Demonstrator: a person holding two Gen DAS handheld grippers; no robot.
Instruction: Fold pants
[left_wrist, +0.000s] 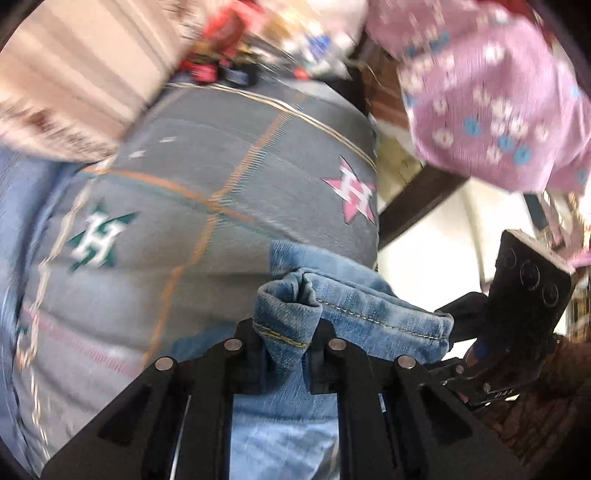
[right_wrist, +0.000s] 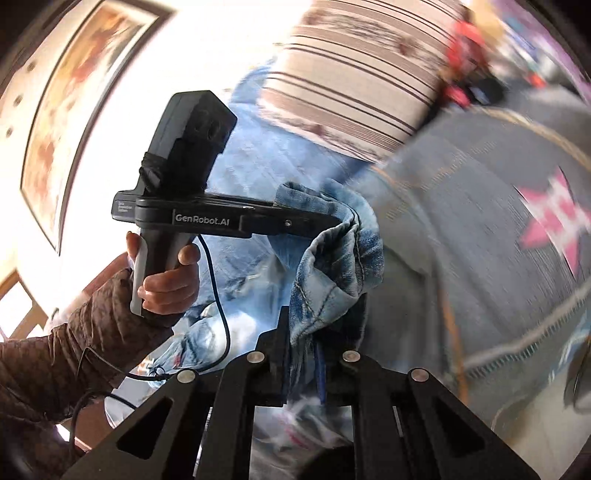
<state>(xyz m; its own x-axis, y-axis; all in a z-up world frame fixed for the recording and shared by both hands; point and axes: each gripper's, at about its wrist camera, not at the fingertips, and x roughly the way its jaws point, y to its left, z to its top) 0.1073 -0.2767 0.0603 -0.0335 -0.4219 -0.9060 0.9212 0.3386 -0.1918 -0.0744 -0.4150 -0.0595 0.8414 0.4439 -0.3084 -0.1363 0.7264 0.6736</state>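
Both handheld tools are matte black plastic, each linkage studded with round silver pins, the left gripper showing white "GenRobot.AI" lettering, a boxy black camera housing and a thin dark cable, its holder wearing a brown textured sleeve.

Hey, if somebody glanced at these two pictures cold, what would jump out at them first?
Probably the blue jeans, a bunched hem pinched in the left gripper at the bottom centre of the left wrist view. Behind them spreads a grey quilt with a pink star patch and a green one. In the right wrist view, the right gripper clamps the same denim, and a hand in a brown sleeve holds the other gripper at left.
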